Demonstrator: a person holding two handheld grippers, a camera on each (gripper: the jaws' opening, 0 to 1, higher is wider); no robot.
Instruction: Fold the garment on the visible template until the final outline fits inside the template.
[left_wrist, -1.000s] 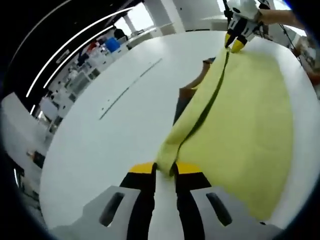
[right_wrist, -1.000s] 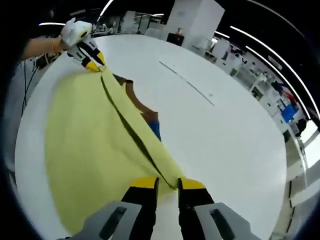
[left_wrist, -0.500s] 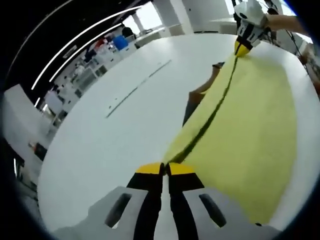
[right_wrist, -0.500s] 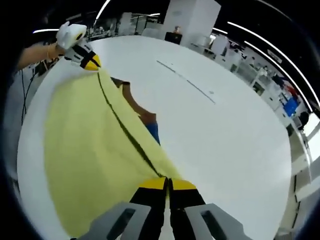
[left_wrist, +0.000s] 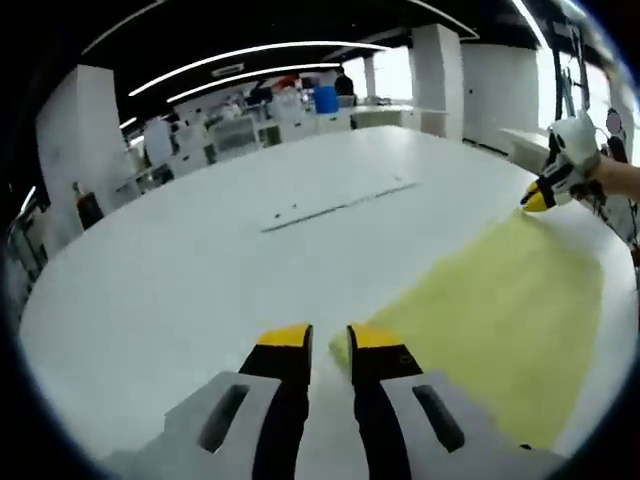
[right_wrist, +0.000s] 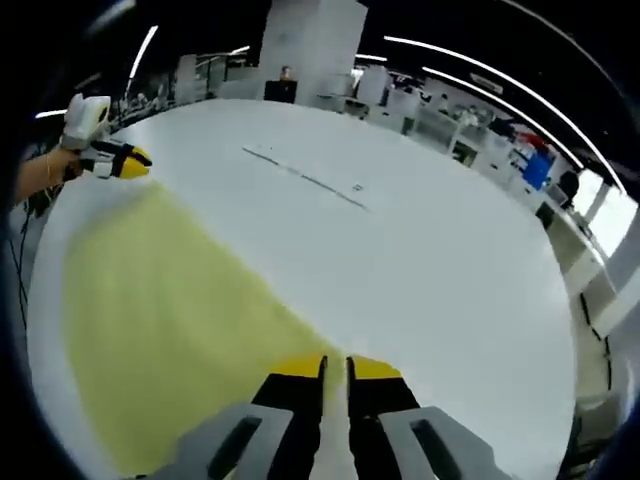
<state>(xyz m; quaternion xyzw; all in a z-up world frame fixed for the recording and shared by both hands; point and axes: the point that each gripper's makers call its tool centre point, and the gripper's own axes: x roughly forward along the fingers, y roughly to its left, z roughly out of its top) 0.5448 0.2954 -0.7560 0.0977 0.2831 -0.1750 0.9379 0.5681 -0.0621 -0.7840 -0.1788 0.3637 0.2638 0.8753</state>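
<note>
The yellow garment (left_wrist: 500, 310) lies flat on the white table (left_wrist: 200, 270), spread to the right of my left gripper (left_wrist: 330, 338). That gripper is open, and the cloth's near corner touches its right fingertip (left_wrist: 375, 336) with nothing between the jaws. My right gripper (left_wrist: 537, 199) sits at the garment's far corner, with a hand behind it. In the right gripper view the garment (right_wrist: 160, 290) spreads to the left. My right gripper (right_wrist: 335, 366) has its jaws a narrow gap apart, white table showing between them. The left gripper (right_wrist: 135, 160) is at the far corner.
A thin dark line (left_wrist: 340, 207) is marked across the table (right_wrist: 420, 250) beyond the garment, also as the line (right_wrist: 305, 178). Desks, shelves and a white pillar (right_wrist: 310, 45) stand past the table's far edge. A blue bin (left_wrist: 326, 97) is at the back.
The garment's lifted edge has come down and the cloth now lies flat, covering the brown and blue piece beneath. Both grippers were shut on the edge; the left has opened, the right has parted slightly.
</note>
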